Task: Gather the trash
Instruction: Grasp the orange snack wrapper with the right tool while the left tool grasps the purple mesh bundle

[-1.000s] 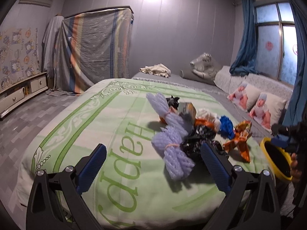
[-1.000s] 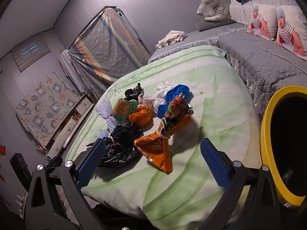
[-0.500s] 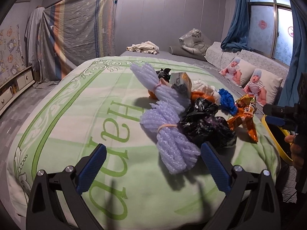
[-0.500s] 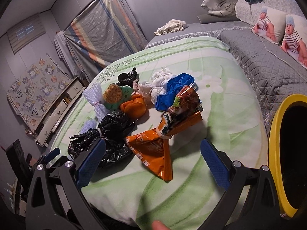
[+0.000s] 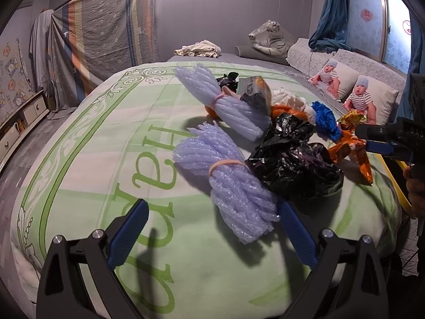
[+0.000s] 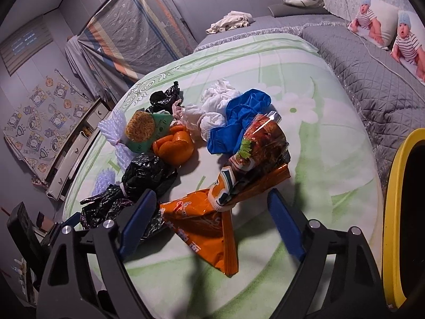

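Observation:
A pile of trash lies on a green and white bedspread (image 5: 87,159). Nearest my open left gripper (image 5: 212,228) is a bundle of purple foam netting (image 5: 233,183), its end between the fingers; a second bundle (image 5: 225,106) lies behind. Black plastic bags (image 5: 294,159) lie to the right. My open right gripper (image 6: 209,220) hovers over an orange snack wrapper (image 6: 204,223) tied to a red-brown one (image 6: 263,143). Behind are a blue bag (image 6: 241,117), white crumpled paper (image 6: 212,109), orange peel (image 6: 175,146) and a green noodle pack (image 6: 146,130).
A yellow-rimmed bin (image 6: 398,212) stands at the bed's right edge. A grey quilted sofa (image 6: 372,79) with baby-print pillows (image 5: 353,93) and a toy tiger (image 5: 271,37) lies beyond. A low cabinet (image 5: 18,122) stands at the left wall.
Both grippers have moved closer to the pile. The left now has the near foam bundle's end between its fingers; the right is over the orange wrapper.

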Demonstrator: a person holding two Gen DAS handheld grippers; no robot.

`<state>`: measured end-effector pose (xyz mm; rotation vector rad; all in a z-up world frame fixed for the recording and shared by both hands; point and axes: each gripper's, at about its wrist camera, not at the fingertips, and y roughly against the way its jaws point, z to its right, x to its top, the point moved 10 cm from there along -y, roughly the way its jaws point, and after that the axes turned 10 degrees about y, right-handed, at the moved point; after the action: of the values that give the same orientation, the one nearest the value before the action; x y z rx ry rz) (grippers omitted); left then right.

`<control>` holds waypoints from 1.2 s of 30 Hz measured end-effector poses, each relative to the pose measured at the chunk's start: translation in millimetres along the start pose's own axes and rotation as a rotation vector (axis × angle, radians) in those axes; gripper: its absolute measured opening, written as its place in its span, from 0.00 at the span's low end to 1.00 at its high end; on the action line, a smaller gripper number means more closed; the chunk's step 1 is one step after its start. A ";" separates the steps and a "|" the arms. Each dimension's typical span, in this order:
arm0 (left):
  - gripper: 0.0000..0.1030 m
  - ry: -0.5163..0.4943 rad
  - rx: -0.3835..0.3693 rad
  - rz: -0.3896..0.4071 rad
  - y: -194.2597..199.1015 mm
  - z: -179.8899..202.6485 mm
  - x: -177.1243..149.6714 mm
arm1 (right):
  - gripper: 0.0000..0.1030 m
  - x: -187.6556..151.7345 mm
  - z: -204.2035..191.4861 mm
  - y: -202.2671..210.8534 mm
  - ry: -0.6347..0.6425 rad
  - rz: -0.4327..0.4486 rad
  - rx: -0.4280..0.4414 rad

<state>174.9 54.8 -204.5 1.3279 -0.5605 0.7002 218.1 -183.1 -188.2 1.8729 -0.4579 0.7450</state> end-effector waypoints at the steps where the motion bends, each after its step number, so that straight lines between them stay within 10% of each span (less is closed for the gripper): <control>1: 0.87 0.006 0.005 -0.010 -2.8 -1.5 0.9 | 0.76 0.2 -0.3 -1.5 0.000 -0.003 0.001; 23: 0.23 0.286 0.002 -0.076 -40.6 -51.2 32.1 | 0.46 2.4 -0.4 -26.0 -0.004 -0.063 0.019; 26: 0.20 0.305 -0.006 -0.069 -38.3 -53.0 33.7 | 0.28 4.7 -0.3 -25.8 0.000 -0.056 0.015; 36: 0.20 0.298 -0.013 0.034 1.3 -48.4 42.5 | 0.25 7.6 -11.7 -8.7 0.021 -0.017 0.045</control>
<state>201.6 108.5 -180.9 1.1769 -0.3466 0.9022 225.6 -168.8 -185.6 1.9070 -0.4148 0.7691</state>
